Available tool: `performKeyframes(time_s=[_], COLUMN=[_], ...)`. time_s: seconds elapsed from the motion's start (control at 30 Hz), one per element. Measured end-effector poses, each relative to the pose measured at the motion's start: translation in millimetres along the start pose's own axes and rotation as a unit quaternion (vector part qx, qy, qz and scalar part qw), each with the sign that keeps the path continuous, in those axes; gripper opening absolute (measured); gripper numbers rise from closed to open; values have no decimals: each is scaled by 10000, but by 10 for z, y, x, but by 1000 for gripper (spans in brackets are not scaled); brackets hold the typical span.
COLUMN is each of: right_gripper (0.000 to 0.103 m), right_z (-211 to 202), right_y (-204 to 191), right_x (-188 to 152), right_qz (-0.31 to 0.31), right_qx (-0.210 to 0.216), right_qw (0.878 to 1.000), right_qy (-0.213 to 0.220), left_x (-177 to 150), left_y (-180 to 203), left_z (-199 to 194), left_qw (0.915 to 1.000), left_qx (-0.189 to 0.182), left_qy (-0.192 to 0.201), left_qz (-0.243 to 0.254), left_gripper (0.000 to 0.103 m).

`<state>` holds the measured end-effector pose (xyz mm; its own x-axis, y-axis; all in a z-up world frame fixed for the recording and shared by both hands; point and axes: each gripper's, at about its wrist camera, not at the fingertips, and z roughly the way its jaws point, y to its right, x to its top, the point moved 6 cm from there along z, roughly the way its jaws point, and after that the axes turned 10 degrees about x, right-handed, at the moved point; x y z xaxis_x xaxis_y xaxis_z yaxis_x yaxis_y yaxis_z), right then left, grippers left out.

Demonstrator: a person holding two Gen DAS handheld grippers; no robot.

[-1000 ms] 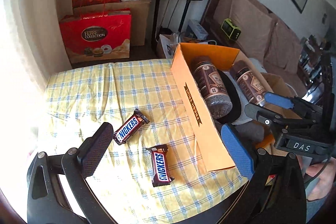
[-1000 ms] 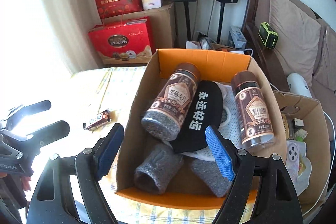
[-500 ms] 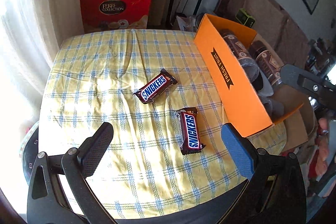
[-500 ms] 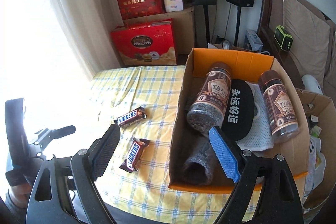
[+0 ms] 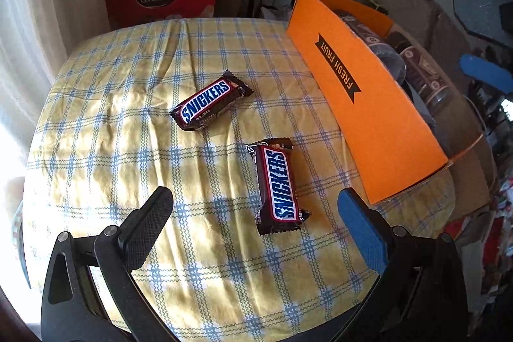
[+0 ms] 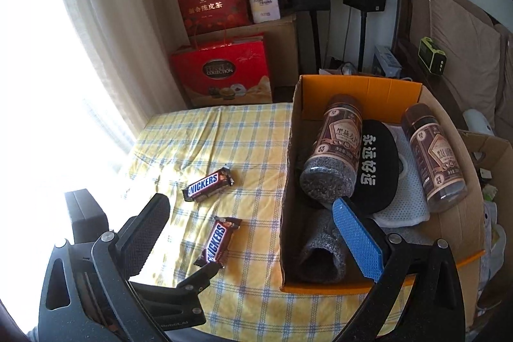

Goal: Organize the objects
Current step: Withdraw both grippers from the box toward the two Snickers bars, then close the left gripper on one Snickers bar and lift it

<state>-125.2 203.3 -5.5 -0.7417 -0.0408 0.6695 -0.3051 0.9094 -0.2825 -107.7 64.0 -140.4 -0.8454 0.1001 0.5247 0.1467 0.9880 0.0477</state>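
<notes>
Since a second ago the left claw [image 5: 255, 228] has come down toward the checked tabletop [image 5: 128, 92], so the two chocolate bars now fill much more of its view, and the right claw [image 6: 250, 233] has slid across from over the box to a spot between box and bars, its jaws having just been opening with nothing between them.

Both claws stand wide apart and empty. The near chocolate bar [image 5: 278, 185] lies flat on the cloth, lengthwise between the left claw's open jaws but ahead of their tips and not touched. The far chocolate bar [image 5: 210, 104] lies at a slant beyond it, well apart from either claw. Both sit outside the orange box [image 5: 378, 117], which stands at the right edge of the tabletop and already holds two brown jars [image 6: 333, 156], a black pouch [image 6: 376, 164] and grey rolled cloths [image 6: 323, 249]. That suggests the bars are the loose things left to put away.

The left claw tilts steeply down at the near bar, lined up as if for a pickup. The right claw also tilts down, its blue pad over the box's left wall.
</notes>
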Motion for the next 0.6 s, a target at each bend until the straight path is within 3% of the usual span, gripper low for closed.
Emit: performKeyframes(time_s=[0.17, 0.3, 0.43, 0.5, 0.57, 0.6], right_gripper=[102, 102, 102, 102, 102, 102], right_z=[26, 43, 33, 30, 39, 43], right_y=[85, 147, 188, 195, 192, 193], right_x=[-10, -9, -5, 4, 6, 7], right_qz=[0, 53, 137, 166, 186, 185], right_qx=[-112, -87, -77, -78, -92, -95], right_qw=[9999, 9999, 9999, 9998, 9998, 9998], right_qy=[-34, -75, -55, -49, -55, -61], left_x=[39, 50, 21, 16, 20, 29], left_y=[15, 15, 55, 85, 89, 84], left_z=[75, 153, 244, 251, 254, 253], left_qw=[9999, 9993, 9995, 9999, 10000, 9999], left_qx=[34, -200, -147, -66, -12, -87], left_qy=[55, -60, -164, -81, -38, -30], left_qz=[-130, -322, -228, -111, -62, -78], left_gripper=[102, 98, 72, 64, 37, 30])
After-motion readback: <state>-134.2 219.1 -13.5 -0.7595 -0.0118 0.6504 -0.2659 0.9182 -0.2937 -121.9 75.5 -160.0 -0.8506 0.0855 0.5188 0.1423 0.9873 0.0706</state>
